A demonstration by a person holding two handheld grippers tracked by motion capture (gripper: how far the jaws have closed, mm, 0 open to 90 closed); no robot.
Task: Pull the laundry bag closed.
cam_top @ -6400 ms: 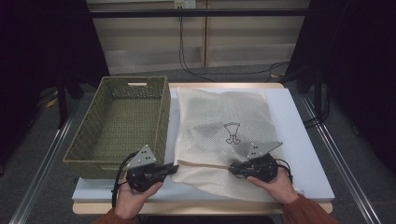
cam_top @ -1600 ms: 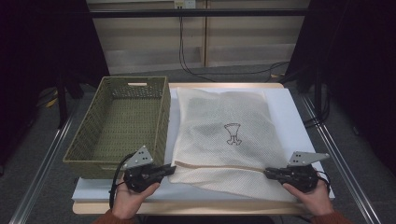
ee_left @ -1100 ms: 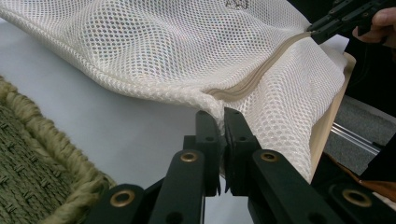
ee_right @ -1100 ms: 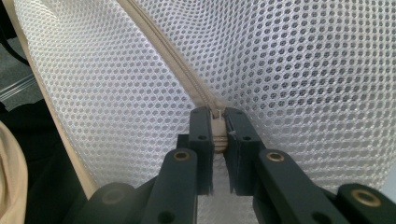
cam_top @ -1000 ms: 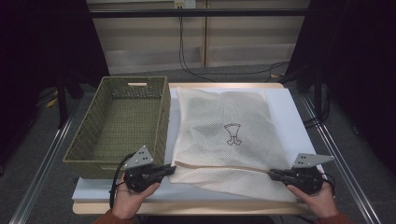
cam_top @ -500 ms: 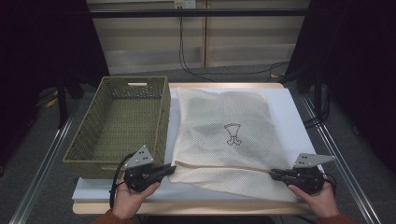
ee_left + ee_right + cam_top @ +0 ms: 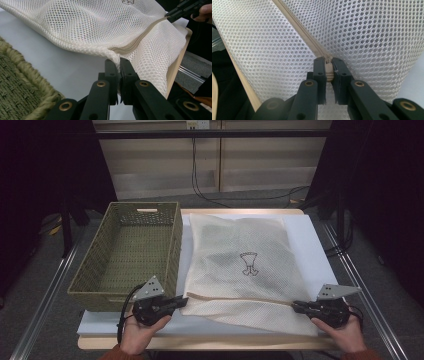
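A cream-white mesh laundry bag with a small dark printed emblem (image 7: 242,270) is lying flat on the white-topped counter (image 7: 315,245), just beside an olive-green woven rectangular basket (image 7: 130,252) that is sitting at the counter's left side. A beige zipper band (image 7: 235,297) is running across the bag near its front edge, from one claw to the other. The left claw (image 7: 182,299) is resting at the bag's near left corner, and in the left gripper view its black jaws are pressing together on a fold of the mesh (image 7: 115,56) where the zipper band ends. The right claw (image 7: 296,306) is sitting at the bag's near right edge, well apart from the left one; in the right gripper view its jaws are pinching a small beige piece (image 7: 328,68) at the end of the zipper, probably the slider or its pull, though the close view is making that hard to settle. Both of the person's hands are gripping the tools low at the counter's front edge.
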